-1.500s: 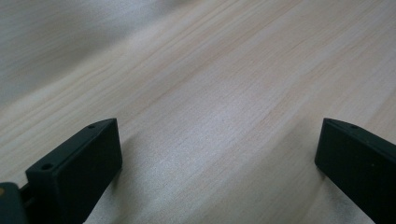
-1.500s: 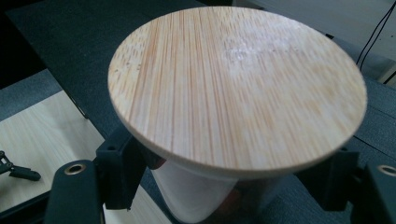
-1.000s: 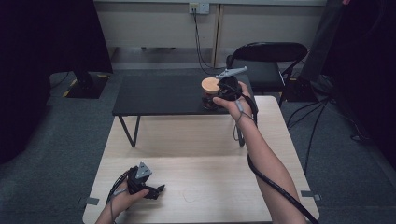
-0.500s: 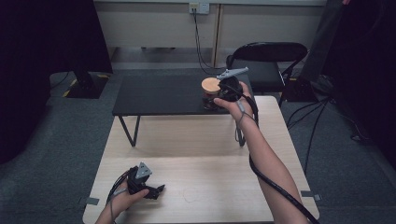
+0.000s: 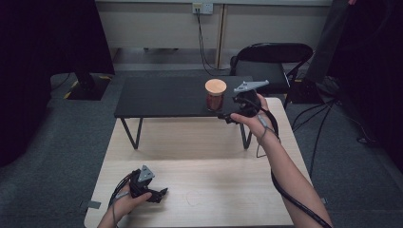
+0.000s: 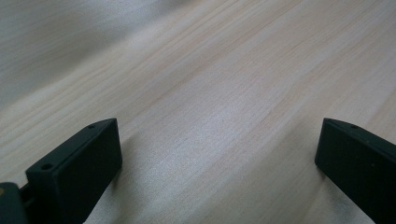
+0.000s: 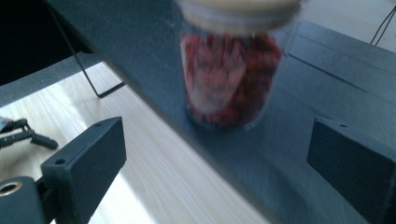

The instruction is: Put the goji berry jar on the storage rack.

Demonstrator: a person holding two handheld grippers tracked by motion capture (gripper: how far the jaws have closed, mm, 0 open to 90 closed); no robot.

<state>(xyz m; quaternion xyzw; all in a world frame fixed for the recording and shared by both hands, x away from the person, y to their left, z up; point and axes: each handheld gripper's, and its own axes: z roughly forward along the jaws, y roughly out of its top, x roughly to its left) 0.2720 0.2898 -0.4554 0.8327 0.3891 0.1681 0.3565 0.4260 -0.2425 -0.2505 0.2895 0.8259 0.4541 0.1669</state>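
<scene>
Clear jar [image 5: 215,96] of red bits with a wooden lid stands upright near the front right edge of the black worktop [image 5: 161,97]. Likely rigid, smooth-sided, breakable, moderately heavy; grip mid-wall, below the lid. Right gripper [image 5: 227,115] just beside it, jaws just opened wide, nothing between. Left gripper [image 5: 159,194] rests on the wooden worktop [image 5: 204,156], jaws wide, empty.

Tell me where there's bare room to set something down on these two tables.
The black table is bare left of the jar; its right end is crowded by the jar and the right tool. The wooden table is bare through the middle, between the black table's legs and the left tool.
</scene>
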